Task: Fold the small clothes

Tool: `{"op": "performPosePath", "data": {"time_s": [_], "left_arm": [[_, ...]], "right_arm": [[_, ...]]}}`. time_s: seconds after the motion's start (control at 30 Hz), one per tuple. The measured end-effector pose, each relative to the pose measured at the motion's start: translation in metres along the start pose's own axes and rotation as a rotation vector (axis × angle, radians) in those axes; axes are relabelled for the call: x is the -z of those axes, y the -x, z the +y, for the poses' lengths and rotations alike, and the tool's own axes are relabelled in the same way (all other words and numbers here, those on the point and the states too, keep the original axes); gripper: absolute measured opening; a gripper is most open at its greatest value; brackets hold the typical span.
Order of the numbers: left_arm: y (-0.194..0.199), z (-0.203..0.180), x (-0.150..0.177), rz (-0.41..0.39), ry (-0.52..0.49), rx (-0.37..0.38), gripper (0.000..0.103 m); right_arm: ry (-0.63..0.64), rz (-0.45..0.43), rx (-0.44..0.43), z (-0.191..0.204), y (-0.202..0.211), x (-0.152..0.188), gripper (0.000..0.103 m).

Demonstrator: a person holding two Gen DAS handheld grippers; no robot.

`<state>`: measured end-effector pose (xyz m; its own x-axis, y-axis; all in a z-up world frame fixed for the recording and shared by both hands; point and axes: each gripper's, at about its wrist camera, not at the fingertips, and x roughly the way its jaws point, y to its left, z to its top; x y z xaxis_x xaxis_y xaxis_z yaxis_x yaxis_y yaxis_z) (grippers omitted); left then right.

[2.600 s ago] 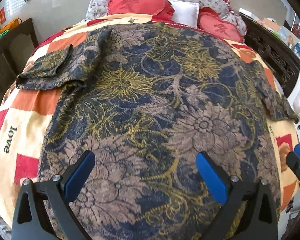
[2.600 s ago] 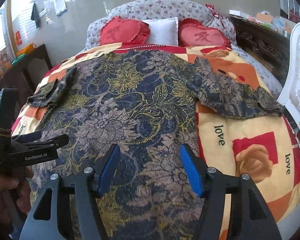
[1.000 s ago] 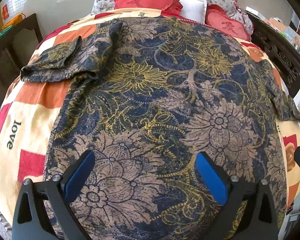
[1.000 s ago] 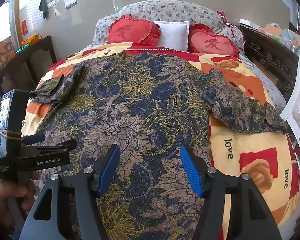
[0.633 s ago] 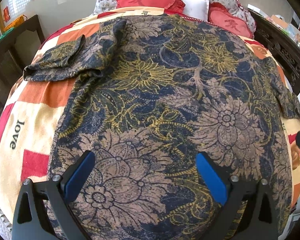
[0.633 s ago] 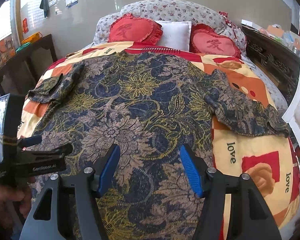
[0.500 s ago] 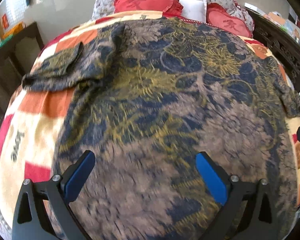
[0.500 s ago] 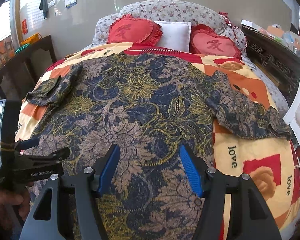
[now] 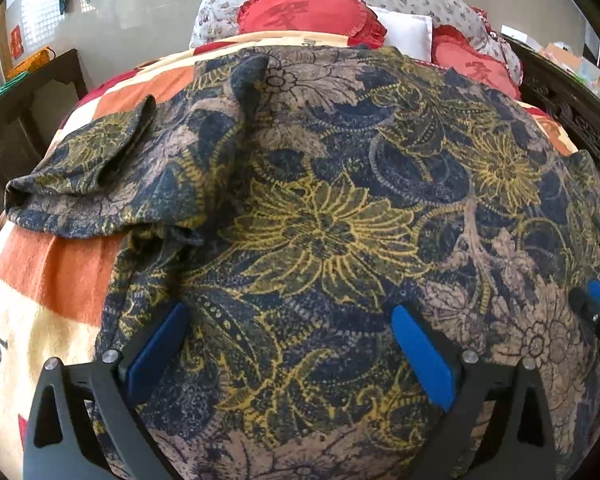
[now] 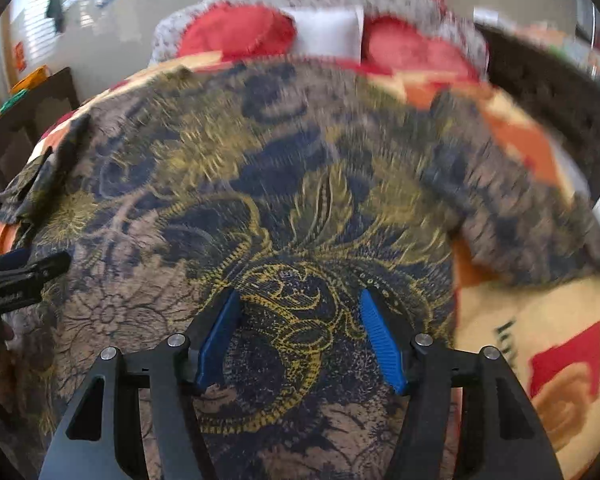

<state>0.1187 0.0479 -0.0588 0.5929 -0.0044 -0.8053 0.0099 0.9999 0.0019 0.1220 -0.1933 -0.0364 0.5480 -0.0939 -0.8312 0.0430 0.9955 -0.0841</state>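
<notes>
The floral shirt lies spread flat and unfolded across the patchwork blanket on the bed, filling most of both wrist views. One short sleeve is rumpled at the left of the left wrist frame; the other sleeve trails toward the right edge of the right wrist frame, which is blurred. No fold is visible, so the task looks to be at its very start: sleeves, sides and the final halving all remain. The left gripper hangs above the cloth with its jaws wide and nothing between them. The right gripper is likewise spread wide over the shirt's middle, holding nothing. Red cushions sit at the top of the frame.
</notes>
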Motion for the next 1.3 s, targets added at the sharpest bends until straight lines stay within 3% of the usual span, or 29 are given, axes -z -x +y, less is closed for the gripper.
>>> {"op": "performPosePath", "data": {"time_s": [0.2,0.67,0.8,1.0,1.13,1.23,1.3], "left_arm": [[0.001,-0.003,0.004,-0.006,0.001,-0.011,0.103],[0.002,-0.001,0.003,-0.002,0.004,0.002,0.103],[0.024,0.002,-0.003,-0.018,-0.082,0.016,0.102],[0.069,0.046,-0.026,-0.251,-0.293,-0.064,0.102],[0.051,0.102,-0.063,-0.208,-0.257,-0.089,0.102],[0.040,0.129,-0.088,-0.166,-0.195,-0.035,0.099],[0.032,0.131,-0.097,-0.120,-0.193,0.019,0.091]], "right_arm": [[0.040,0.006,0.025,0.010,-0.004,0.002,0.083],[0.032,0.009,0.021,0.010,-0.007,0.002,0.087],[0.033,0.008,0.024,0.010,-0.008,0.001,0.087],[0.037,0.006,0.032,0.012,-0.007,0.002,0.087],[0.032,0.006,0.026,0.012,-0.007,0.002,0.087],[0.024,0.005,0.016,0.010,-0.008,0.003,0.088],[0.022,0.003,0.016,0.010,-0.008,0.003,0.088]]}}
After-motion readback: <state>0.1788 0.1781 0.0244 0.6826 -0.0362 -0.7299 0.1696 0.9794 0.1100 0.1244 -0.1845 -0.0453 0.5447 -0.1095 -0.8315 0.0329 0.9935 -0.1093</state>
